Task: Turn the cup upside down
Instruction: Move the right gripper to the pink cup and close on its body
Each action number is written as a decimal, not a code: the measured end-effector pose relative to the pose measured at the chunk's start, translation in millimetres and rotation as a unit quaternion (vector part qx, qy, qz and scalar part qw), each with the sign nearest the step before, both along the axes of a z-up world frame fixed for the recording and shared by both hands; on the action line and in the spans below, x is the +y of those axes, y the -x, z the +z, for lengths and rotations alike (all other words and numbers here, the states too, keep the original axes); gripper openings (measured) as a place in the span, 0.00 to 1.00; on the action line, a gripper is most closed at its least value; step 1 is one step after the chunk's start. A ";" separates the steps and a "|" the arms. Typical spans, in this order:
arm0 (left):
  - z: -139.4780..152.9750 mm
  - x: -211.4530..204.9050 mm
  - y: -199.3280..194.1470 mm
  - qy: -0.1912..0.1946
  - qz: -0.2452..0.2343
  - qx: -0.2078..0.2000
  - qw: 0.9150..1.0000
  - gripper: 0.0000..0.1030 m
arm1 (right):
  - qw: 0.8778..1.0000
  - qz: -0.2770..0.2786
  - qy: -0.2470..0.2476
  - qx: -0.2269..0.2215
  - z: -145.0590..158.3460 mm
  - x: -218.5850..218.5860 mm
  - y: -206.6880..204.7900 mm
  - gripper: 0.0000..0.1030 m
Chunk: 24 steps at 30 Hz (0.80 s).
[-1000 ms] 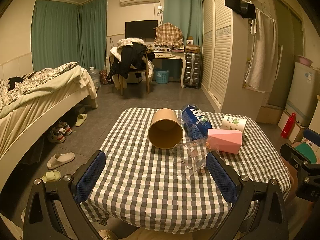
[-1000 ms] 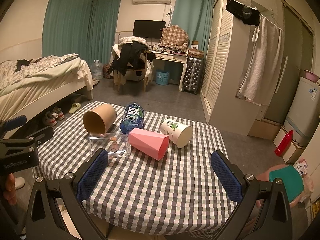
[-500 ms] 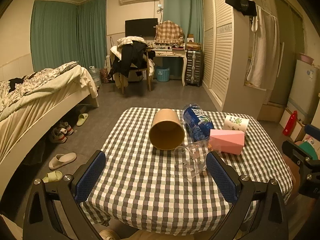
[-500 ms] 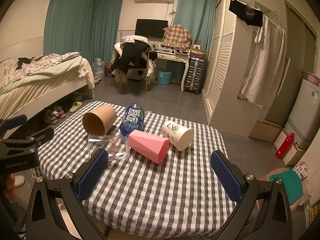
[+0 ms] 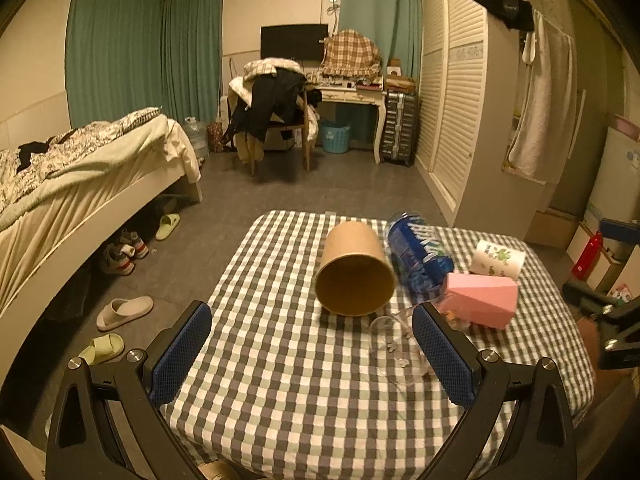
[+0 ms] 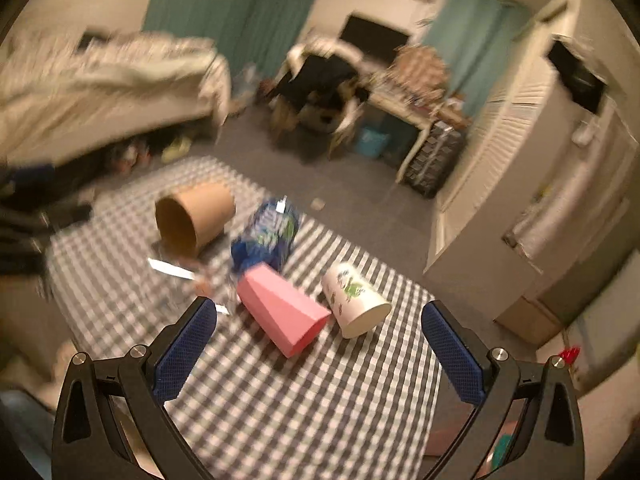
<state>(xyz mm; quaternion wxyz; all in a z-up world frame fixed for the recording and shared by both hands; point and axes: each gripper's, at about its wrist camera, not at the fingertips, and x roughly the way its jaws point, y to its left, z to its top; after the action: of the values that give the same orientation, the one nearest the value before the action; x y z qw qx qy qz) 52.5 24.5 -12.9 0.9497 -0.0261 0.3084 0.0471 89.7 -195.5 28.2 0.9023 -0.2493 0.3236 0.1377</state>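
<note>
Your right gripper [image 6: 318,340] and left gripper [image 5: 311,344] both hang spread wide with nothing between their pads above the checked tablecloth [image 5: 280,380], where the pink cup [image 6: 282,314] lies on its side between the white printed cup [image 6: 354,300] and the clear glass [image 5: 396,346].

left gripper [image 5: 312,344] level, fingers [image 5: 182,350] spread wide, holding nothing; right gripper [image 6: 320,344] tilted, blurred, fingers [image 6: 186,346] equally wide.
</note>
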 end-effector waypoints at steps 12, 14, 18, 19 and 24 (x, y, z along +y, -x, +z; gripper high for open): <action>-32.5 -6.3 -39.7 0.001 -0.021 0.054 0.998 1.00 | 0.976 0.082 0.147 0.140 -101.3 29.1 -79.3 0.96; -35.1 -5.9 -43.2 0.002 -0.023 0.058 0.998 1.00 | 0.972 0.078 0.154 0.157 -110.1 28.3 -91.6 0.95; -37.8 -5.4 -45.6 0.002 -0.030 0.060 0.998 1.00 | 0.967 0.070 0.156 0.190 -118.0 23.9 -108.4 0.83; -38.5 -5.3 -46.6 0.001 -0.032 0.060 0.998 1.00 | 0.966 0.070 0.153 0.198 -119.1 23.6 -110.0 0.80; -40.9 -4.7 -47.2 0.007 -0.035 0.060 0.998 1.00 | 0.962 0.052 0.165 0.213 -124.3 28.7 -109.1 0.76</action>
<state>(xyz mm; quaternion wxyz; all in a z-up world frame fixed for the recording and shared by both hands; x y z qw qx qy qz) 99.7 19.8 -53.8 0.9303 -0.0186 0.3662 0.0129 198.7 -166.8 -96.1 0.7505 -0.3764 0.5131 0.1784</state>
